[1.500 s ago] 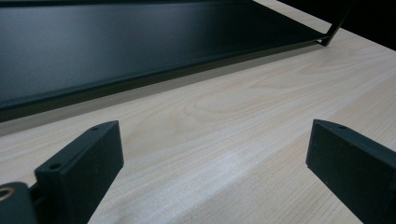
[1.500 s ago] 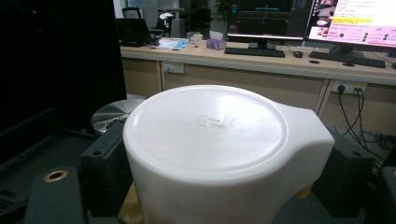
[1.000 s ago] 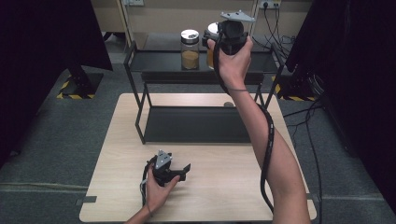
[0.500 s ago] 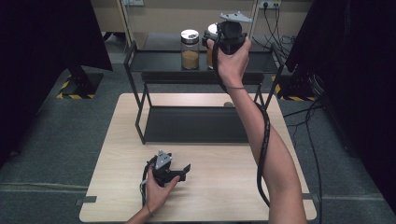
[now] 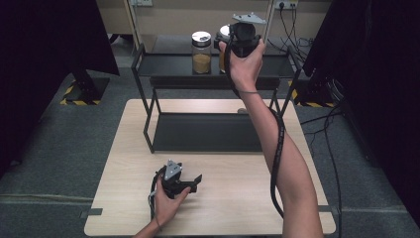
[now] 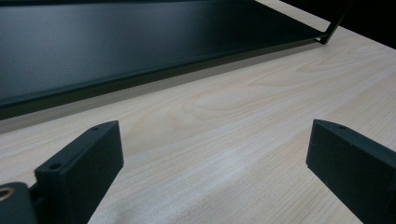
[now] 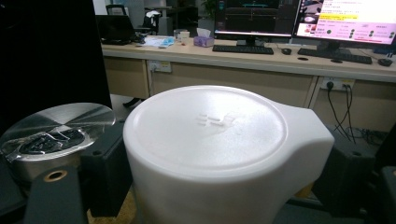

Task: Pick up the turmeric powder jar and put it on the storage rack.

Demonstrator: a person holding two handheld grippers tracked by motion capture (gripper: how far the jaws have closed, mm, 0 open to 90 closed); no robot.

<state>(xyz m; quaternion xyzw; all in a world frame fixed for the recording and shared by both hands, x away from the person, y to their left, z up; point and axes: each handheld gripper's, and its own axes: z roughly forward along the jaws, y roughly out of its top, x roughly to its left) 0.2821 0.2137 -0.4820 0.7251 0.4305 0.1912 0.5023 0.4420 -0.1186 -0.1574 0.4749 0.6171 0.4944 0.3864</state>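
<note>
White-lidded jar (image 7: 219,154) stands on the top shelf (image 5: 168,64) of a black two-tier rack (image 5: 208,131), toward that shelf's right end, with the right gripper (image 5: 242,37) around its cap: in the right gripper view a black jaw sits against each side of the broad white lid, grasping it. Just beside it on the same shelf, nearer the middle, stands a second jar with a silver lid (image 5: 201,52) and brownish contents. The rack stands along the far edge of the wooden table (image 5: 124,198). The left gripper (image 5: 190,182) rests low over the table near its front edge, held in the left hand (image 5: 166,201); its jaws are spread wide with bare wood between them, facing the rack's lower shelf (image 6: 140,42)
</note>
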